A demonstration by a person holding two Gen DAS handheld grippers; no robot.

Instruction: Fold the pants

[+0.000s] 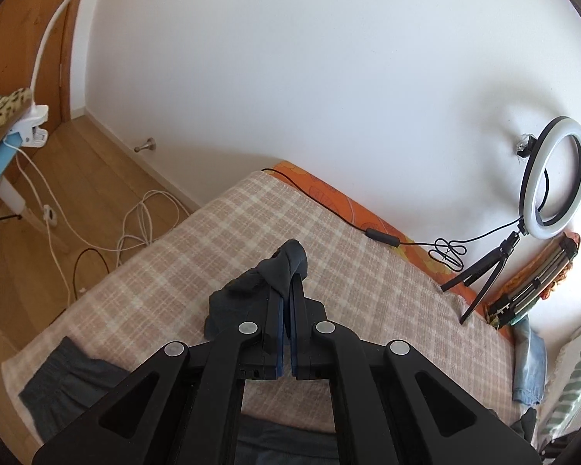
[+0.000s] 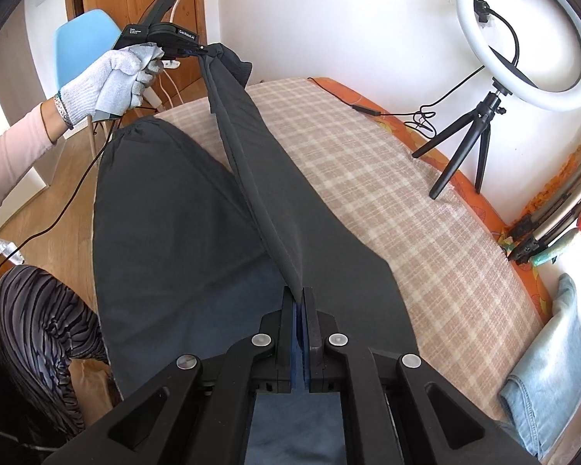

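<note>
the dark grey pants (image 2: 197, 209) lie mostly spread on the bed (image 2: 426, 209), over its checked beige cover, with one long edge lifted off the cloth and stretched in the air between the two tools. the right gripper (image 2: 299, 298) has its jaws pressed together on that edge close to the camera; the fabric rises from the tips in a taut ridge. the left gripper (image 2: 201, 50), held by a gloved left hand (image 2: 116, 73) up near the blue chair (image 2: 85, 35), pinches the far end of the same edge. in the left wrist view its jaws are pressed together on a bunched fold of grey cloth that spills over the tips (image 1: 286, 271).

the fabric looks thin, soft and light: it sags into a shallow fold between the two holds and drapes limply below the ridge, so it probably has no stiffness of its own and will follow wherever the pinch points go. it looks matte rather than slick, so slipping seems unlikely with a firm pinch, though the bunched wad at the left may hold unevenly. the sensible holds are right on the edge, one near the waistband (image 1: 52, 364) end and one towards the leg end, kept well apart so the cloth stays tight and lays over flat. a pair of light blue jeans (image 2: 550, 372) lies at the bed's right side, and a ring light (image 2: 521, 38) on a tripod stands by the wall, both clear of the fold.
</note>
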